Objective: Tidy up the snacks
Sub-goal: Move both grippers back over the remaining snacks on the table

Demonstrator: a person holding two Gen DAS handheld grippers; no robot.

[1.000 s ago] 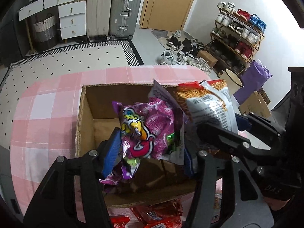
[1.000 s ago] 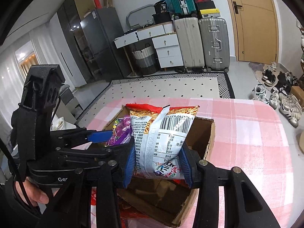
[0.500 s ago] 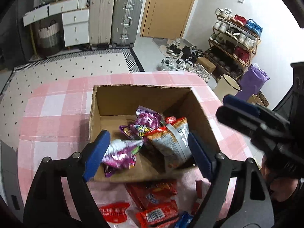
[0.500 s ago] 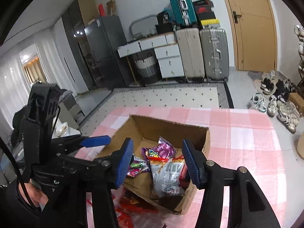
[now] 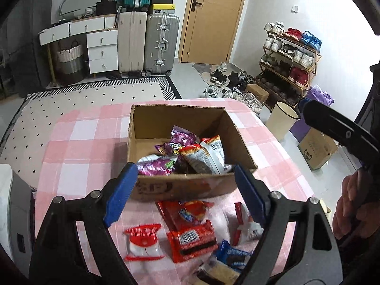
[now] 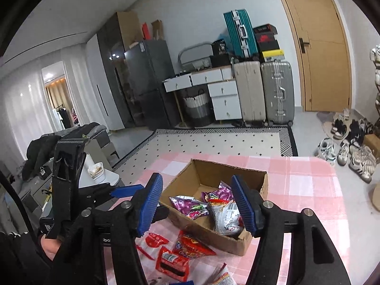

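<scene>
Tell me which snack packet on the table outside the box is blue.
The blue packet near the table's front edge, right of the red barcode packet. The other loose packets are red or red and white.

The table [image 5: 78, 142] wears a pink-and-white checked cloth; on it sits 1 open cardboard box [image 5: 180, 187]; just before the box lie loose red snack packets [image 5: 190, 228].

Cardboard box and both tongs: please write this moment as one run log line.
left tongs: open, empty | right tongs: opening, empty | cardboard box: holds snack bags | loose packets: on table before box
</scene>
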